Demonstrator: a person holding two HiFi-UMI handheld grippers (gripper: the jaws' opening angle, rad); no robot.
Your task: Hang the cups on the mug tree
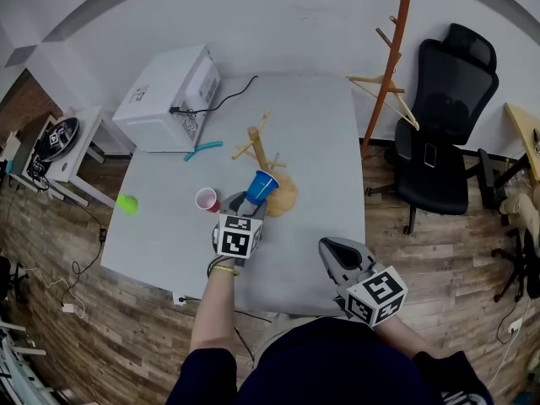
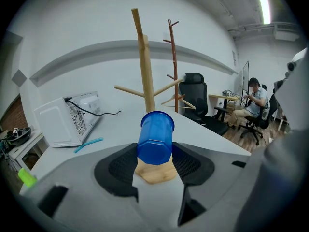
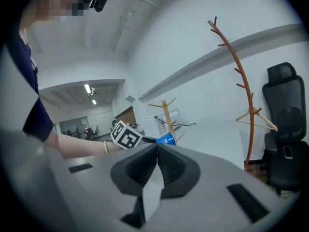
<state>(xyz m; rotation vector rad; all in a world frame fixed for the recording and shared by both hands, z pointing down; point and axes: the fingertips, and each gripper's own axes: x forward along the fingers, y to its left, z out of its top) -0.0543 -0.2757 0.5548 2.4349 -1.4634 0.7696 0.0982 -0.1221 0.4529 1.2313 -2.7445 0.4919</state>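
Gripping blue cup (image 2: 155, 139) by its base, fingers of left gripper (image 2: 154, 161) aim its mouth at mug tree (image 2: 145, 66), 12 o'clock, likely for a peg; right gripper (image 3: 157, 151) idle, fingers closed, empty.

The blue cup (image 1: 261, 186) shows against the pale wooden mug tree (image 1: 260, 152). The red cup (image 1: 207, 199) is pale inside. The surface (image 1: 321, 159) is light grey. A turquoise stick (image 1: 202, 149), a lime-green object (image 1: 127, 203) and a white appliance (image 1: 169, 95) lie on it. The marker cubes (image 1: 239, 236) bear black-and-white squares.
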